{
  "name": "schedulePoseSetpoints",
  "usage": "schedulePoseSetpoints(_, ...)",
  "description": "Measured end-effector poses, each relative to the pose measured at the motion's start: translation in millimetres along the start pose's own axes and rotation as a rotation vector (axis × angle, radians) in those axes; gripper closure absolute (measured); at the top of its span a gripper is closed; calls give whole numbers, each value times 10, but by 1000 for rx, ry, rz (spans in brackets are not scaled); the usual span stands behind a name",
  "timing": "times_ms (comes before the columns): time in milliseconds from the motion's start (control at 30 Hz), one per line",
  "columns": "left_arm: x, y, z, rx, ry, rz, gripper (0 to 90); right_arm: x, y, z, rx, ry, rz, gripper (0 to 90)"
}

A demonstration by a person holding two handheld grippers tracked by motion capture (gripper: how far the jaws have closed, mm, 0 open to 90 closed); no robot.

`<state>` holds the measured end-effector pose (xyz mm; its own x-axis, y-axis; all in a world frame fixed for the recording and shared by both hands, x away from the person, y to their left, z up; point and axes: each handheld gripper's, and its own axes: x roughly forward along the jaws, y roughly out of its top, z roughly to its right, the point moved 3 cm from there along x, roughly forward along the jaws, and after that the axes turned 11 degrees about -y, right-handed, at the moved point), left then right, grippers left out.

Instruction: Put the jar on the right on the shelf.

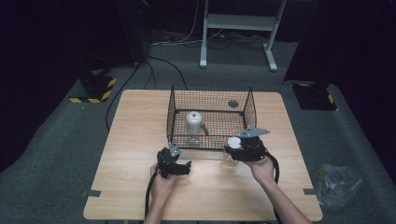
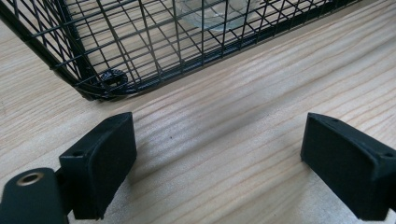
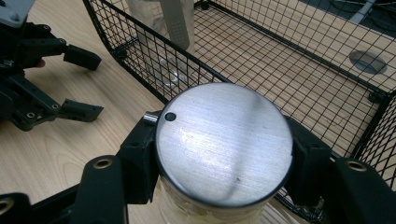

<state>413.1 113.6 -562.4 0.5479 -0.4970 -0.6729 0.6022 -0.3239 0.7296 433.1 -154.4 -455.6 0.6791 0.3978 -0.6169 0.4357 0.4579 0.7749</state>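
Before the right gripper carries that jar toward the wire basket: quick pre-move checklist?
1. Right gripper clamped on the jar, both pads on its sides: ok.
2. Metal lid seated flat on the jar: ok.
3. Jar off the table: cannot tell.
4. Free floor in the basket right of the dispenser already standing inside: ok.
5. Left gripper open, nothing between its pads, resting on the table outside the basket: ok.
6. Jar contents: cannot tell.

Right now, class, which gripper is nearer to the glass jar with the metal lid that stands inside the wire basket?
Left. The left gripper sits in front of the basket, near its front left corner, below the jar. The right gripper, fingers shut on another lidded jar, is farther right.
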Motion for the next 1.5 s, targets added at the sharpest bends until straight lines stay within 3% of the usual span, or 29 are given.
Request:
schedulePoseSetpoints(467, 0, 0, 0, 0, 0, 0, 106, -140, 220, 86, -9, 36, 15, 392)
schedulePoseSetpoints(1100, 0, 0, 0, 0, 0, 0, 105, -333, 570, 253, -13, 24, 50, 392)
schedulePoseSetpoints(1500, 0, 0, 0, 0, 0, 0, 106, -350, 767, 338, 4, 31, 59, 392)
